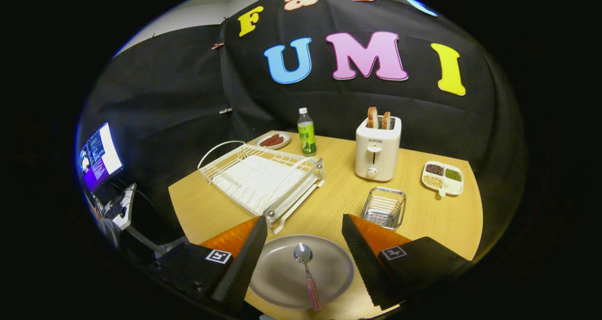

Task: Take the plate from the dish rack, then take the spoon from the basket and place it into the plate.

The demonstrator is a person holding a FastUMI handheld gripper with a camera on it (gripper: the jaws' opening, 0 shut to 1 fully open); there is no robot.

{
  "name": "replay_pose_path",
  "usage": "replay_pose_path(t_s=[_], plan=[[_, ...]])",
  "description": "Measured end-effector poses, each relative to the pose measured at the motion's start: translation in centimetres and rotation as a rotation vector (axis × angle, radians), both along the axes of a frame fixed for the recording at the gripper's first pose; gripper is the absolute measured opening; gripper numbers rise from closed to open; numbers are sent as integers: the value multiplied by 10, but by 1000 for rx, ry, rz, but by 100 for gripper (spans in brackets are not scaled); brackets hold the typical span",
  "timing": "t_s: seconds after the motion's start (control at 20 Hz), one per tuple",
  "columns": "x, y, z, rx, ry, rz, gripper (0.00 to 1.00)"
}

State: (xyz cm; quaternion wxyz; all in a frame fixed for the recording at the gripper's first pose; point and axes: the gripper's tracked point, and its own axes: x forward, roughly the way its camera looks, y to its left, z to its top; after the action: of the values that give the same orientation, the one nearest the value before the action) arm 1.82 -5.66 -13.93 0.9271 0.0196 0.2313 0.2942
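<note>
- Hovering over the round grey plate [301, 273], the gripper [301, 244] is holding its fingers spread wide, pinching nothing, one to each side of the plate.
- Lying in the plate, the metal spoon with a red-checked handle [306, 274] is resting with its bowl toward the plate's middle and its handle running to the near rim.
- Sitting just beyond the plate on the wooden table [437, 216], the white wire dish rack [261, 179] is holding no dishes; the small metal wire basket [384, 208], beyond the plate on the other side, is likewise holding nothing that I can see.
- Judging from this, both placements look done, so the step in hand is backing away: lifting straight up with the fingers kept apart, clear of the handle, so the spoon is not nudged off the rim.
- Standing farther beyond the plate are a white toaster with bread [377, 147] and a green bottle [306, 132].
</note>
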Motion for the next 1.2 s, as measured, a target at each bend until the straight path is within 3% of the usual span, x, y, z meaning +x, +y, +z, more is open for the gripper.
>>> replay_pose_path(t_s=[0.5, 0.9, 1.05, 1.2], plan=[[-3, 0, 116, 43, -196, -319, 98], [-39, 17, 161, 62, -282, -482, 98], [-57, 40, 168, 98, -280, -504, 98], [-64, 52, 175, 155, -293, -575, 98]])
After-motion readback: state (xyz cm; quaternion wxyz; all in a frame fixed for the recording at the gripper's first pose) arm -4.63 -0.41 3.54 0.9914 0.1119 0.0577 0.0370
